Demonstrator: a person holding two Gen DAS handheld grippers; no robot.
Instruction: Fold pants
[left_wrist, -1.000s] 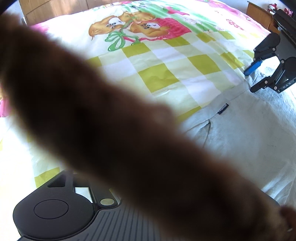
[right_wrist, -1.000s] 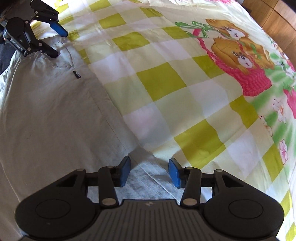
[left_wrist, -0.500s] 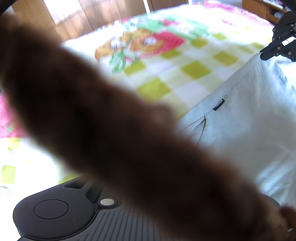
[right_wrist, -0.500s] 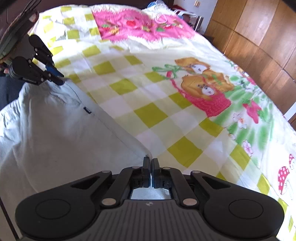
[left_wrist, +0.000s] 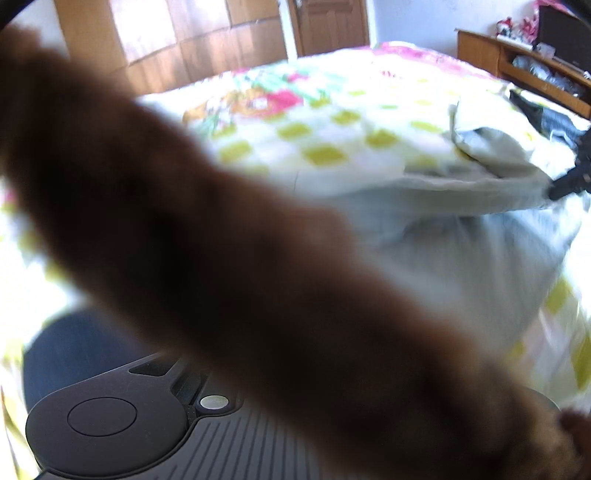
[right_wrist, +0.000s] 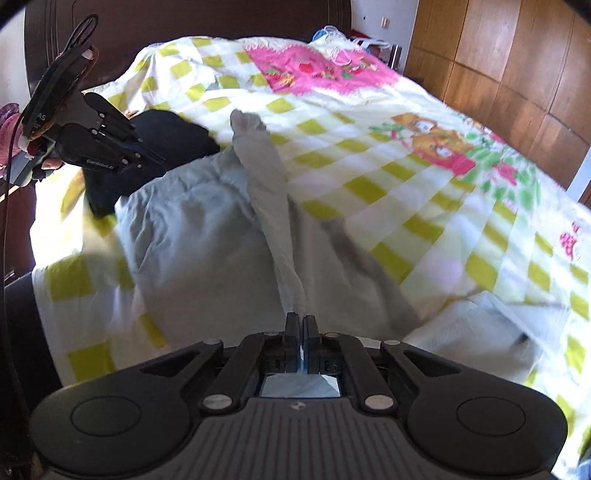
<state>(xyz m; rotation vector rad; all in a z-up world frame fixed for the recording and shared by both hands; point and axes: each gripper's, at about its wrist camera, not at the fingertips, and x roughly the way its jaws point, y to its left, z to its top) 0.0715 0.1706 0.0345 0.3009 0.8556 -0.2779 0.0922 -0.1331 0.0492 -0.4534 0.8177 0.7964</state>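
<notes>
Pants (right_wrist: 207, 236) now hang lifted above the bed (right_wrist: 424, 206), where a second ago they lay flat. Right claw (right_wrist: 301, 325) has closed on one edge; left claw (right_wrist: 147, 160) looks pinched on the opposite edge. Folding over seems next.

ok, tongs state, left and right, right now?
Left tongs: shut on the pants.
Right tongs: shut on the pants.

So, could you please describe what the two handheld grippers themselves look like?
The right gripper is matte black, with a ribbed body, round side discs, silver pivot pins and blue finger pads. The left gripper matches it, carries white lettering on one finger link, and trails a black cable.
</notes>
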